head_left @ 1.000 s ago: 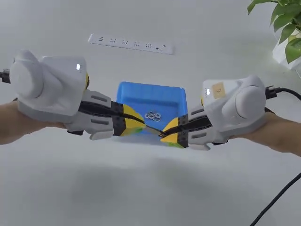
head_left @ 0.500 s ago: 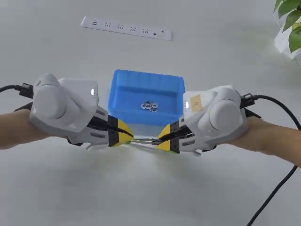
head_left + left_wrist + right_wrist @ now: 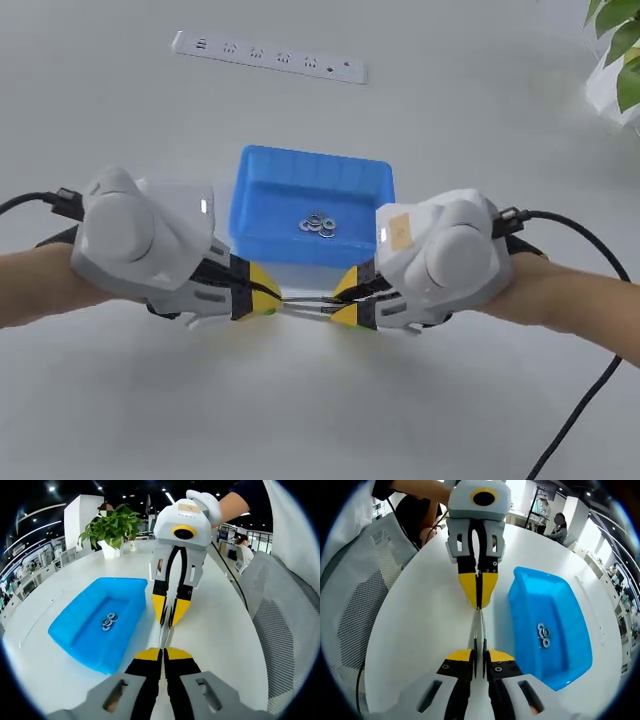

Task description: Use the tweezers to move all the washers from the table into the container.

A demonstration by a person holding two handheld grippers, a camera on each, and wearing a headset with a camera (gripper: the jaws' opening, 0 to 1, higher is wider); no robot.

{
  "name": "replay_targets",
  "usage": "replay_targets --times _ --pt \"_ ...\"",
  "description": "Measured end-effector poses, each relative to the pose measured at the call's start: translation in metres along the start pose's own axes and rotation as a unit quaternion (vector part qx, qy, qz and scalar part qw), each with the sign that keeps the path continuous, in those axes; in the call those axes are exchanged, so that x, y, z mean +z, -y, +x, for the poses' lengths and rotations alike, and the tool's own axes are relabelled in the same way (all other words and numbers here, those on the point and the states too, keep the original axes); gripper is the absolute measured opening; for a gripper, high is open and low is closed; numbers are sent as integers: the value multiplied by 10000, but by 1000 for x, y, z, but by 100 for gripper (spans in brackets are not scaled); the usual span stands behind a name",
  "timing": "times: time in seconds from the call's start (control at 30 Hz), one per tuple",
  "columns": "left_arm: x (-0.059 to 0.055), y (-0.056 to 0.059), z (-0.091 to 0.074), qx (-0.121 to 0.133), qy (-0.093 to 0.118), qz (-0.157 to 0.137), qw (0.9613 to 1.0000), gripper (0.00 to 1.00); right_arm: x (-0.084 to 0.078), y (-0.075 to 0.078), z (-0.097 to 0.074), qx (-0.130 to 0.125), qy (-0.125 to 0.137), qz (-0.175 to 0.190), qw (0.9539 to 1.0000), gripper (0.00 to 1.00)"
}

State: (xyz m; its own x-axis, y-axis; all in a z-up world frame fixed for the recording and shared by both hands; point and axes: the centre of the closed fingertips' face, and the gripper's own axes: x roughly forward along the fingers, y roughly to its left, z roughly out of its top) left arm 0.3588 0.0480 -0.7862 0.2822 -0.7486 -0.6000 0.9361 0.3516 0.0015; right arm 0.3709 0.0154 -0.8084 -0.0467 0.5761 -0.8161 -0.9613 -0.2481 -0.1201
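Well, we've got a wide white tabletop (image 3: 320, 420), and low over its near part the two claws meet nose to nose. The left claw (image 3: 274, 298) points in from the left and the right claw (image 3: 340, 303) from the right, their yellow tips almost touching. Just behind that meeting point sits the blue container (image 3: 290, 185), open side up. A potted plant (image 3: 112, 525) stands well beyond it, and a white power strip (image 3: 270, 57) lies at the far side of the tabletop. Between the tips run the thin tweezers (image 3: 307, 300), and both claws are clamped on them: the right gripper view has the handle end squeezed between its own jaws, while the left claw pinches the other end. The washers (image 3: 320, 226) lie in a small cluster on the container's floor.
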Motion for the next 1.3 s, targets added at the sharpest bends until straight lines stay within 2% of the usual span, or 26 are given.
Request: replay_targets --times 0.13,0.27,0.33,0.43,0.5,0.57,0.6,0.63,0.7,0.77,0.8,0.83,0.87,0.9,0.93,0.97,1.0,1.03,1.1,1.2,1.3 --pt "2 0 -5 130 -18 -73 9999 8 -2 -1 -2 -19 -89 79 9999 14" --pt "-2 4 -11 175 -140 -21 9997 12 -5 -2 -8 -102 -179 117 9997 18" --pt "-5 6 -18 235 -222 -15 9995 14 1 -1 -15 -204 -45 293 9994 18" --pt "-5 5 -35 443 -222 -75 9987 18 18 2 -35 -415 417 676 9960 19" --pt "-2 3 -47 605 -139 -172 9979 23 27 2 -51 -521 758 959 9911 21" --pt "0 1 -58 782 -97 -109 9968 27 33 -2 -64 -501 1031 1210 9860 27" --pt "0 1 -62 828 -109 -117 9964 29 36 -5 -72 -500 1231 1367 9817 30" --pt "-1 1 -67 911 -133 -161 9956 31 33 -5 -75 -578 1292 1440 9794 33" --pt "0 0 -73 1057 -88 -186 9942 36 27 -8 -83 -711 1294 1479 9779 36" --pt "1 -1 -79 1208 -83 -256 9923 42 24 -12 -89 -826 1280 1633 9747 45" --pt "2 -5 -84 1417 -139 -305 9893 44 20 -9 -95 -1077 1265 1727 9709 52" --pt "7 -8 -89 1579 -71 -291 9870 45 21 -7 -99 -1223 1288 1793 9676 61" --pt "20 -6 -95 1640 160 -172 9862 48 21 -5 -104 -1339 1349 1885 9635 67" --pt "27 -4 -99 1624 284 -159 9862 50 25 -4 -111 -1436 1485 1999 9578 72" --pt "35 -3 -105 1673 409 -212 9848 55 27 -5 -116 -1464 1581 2041 9550 73" --pt "37 -1 -109 1678 429 -240 9846 60 29 -7 -121 -1486 1621 2027 9542 73" --pt "41 0 -112 1654 475 -341 9845 66 29 -9 -123 -1483 1588 1987 9557 73" --pt "43 2 -113 1624 506 -473 9843 76 30 -11 -126 -1504 1543 1930 9572 74" --pt "51 10 -114 1451 660 -596 9854 86 31 -11 -129 -1556 1544 1901 9570 77" --pt "53 17 -114 1367 653 -566 9868 90 36 -14 -134 -1610 1625 1907 9546 78" --pt "53 23 -114 1404 550 -470 9875 98 41 -19 -138 -1658 1646 1840 9548 81"
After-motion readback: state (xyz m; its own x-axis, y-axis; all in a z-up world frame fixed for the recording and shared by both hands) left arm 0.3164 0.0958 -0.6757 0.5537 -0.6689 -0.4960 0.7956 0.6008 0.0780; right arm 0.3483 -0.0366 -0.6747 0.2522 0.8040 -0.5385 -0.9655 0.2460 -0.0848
